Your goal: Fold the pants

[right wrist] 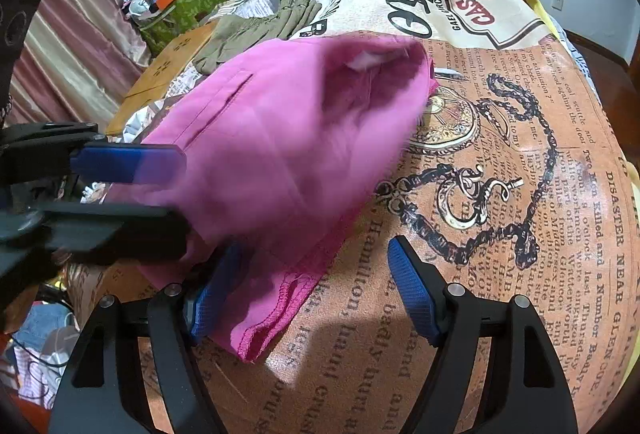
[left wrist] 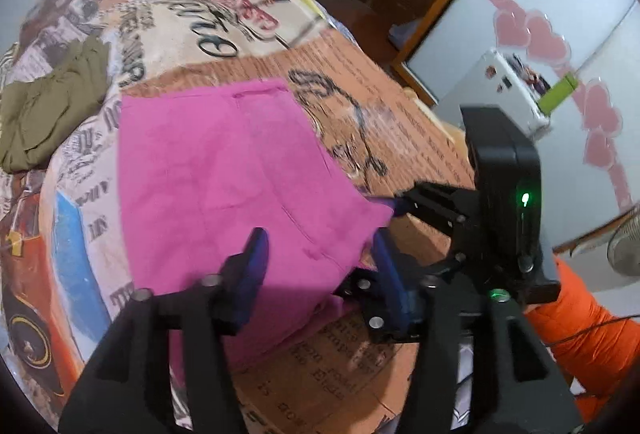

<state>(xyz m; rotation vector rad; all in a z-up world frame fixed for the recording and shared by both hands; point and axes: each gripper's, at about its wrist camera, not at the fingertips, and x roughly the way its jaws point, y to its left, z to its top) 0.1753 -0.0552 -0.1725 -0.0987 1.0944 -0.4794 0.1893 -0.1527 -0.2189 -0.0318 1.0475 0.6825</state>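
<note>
Both fingers (left wrist: 256, 266) spread, pink pants (left wrist: 224, 169) between them (folded), on printed bedspread (right wrist: 520, 161)

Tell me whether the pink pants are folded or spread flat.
Folded, partly: the pink pants lie doubled in layers on the printed cloth, stacked hems showing near the right gripper. How many folds, cannot tell.

Both tools are matte black frames tipped with ribbed blue pads (right wrist: 412, 290). Round silver screws (right wrist: 454, 289) dot the right tool (right wrist: 316, 286); the left tool (left wrist: 320, 266) shows a green light (left wrist: 497, 293) just behind its fingers, and an orange sleeve (left wrist: 588, 334) beyond.
</note>
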